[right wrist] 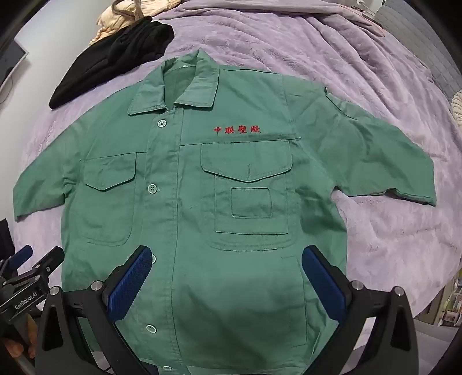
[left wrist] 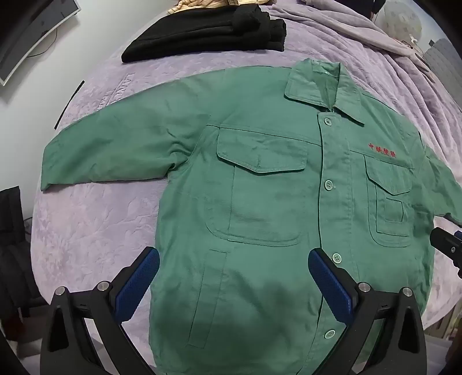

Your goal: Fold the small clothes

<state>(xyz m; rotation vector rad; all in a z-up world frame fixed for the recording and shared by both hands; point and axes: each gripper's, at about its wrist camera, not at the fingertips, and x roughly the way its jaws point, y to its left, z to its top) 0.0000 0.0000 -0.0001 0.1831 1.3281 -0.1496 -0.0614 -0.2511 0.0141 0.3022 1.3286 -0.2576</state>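
Observation:
A small green button-up shirt (left wrist: 265,202) with two chest pockets and red embroidered characters lies flat, front up, on a purple bedspread (left wrist: 95,225); both short sleeves are spread out. It also shows in the right wrist view (right wrist: 231,207). My left gripper (left wrist: 234,259) is open and empty, hovering above the shirt's lower left half. My right gripper (right wrist: 226,259) is open and empty above the lower right half. The left gripper shows at the left edge of the right wrist view (right wrist: 34,271), and part of the right gripper at the right edge of the left wrist view (left wrist: 447,245).
A pile of folded black clothes (left wrist: 208,31) lies beyond the collar, with a cream garment (right wrist: 121,17) behind it. A rumpled purple blanket (right wrist: 346,43) covers the far right. A monitor (left wrist: 31,31) stands off the bed at the left.

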